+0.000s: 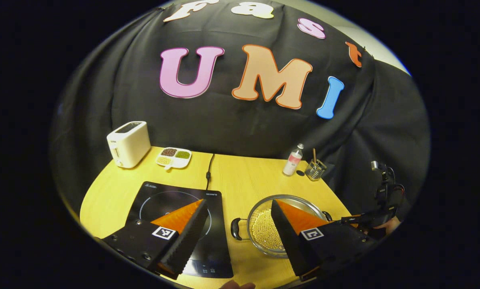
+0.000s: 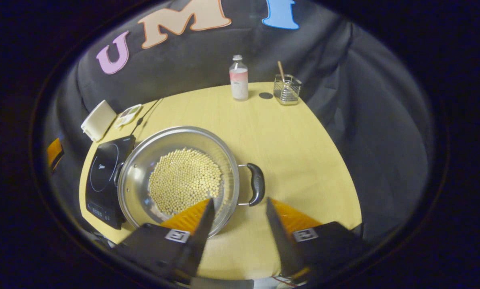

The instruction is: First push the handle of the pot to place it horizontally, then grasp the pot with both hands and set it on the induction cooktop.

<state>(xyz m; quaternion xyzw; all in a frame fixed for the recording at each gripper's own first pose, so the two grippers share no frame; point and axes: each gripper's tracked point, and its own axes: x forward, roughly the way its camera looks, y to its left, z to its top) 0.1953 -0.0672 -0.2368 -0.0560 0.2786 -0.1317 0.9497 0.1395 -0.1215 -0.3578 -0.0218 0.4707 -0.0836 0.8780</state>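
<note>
The steel pot (image 1: 259, 205) holds pale round beans and sits on the wooden table (image 1: 244, 176), just right of the black induction cooktop (image 1: 171, 200). Its two black handles lie left (image 1: 235, 228) and right (image 1: 327, 215). My left gripper (image 1: 239, 202) is open above the table's near edge, one finger over the cooktop and the other over the pot. In the right gripper view the pot (image 2: 137, 176) lies ahead to the left, and its near handle (image 2: 257, 184) sits just beyond my open right gripper (image 2: 240, 200). Neither gripper touches the pot.
A white toaster (image 1: 128, 143) and a divided dish of beans (image 1: 174, 157) stand at the back left. A small bottle (image 1: 293, 159) and a wire holder (image 1: 315, 169) stand at the back right. The cooktop's cable (image 1: 209, 168) runs to the back edge.
</note>
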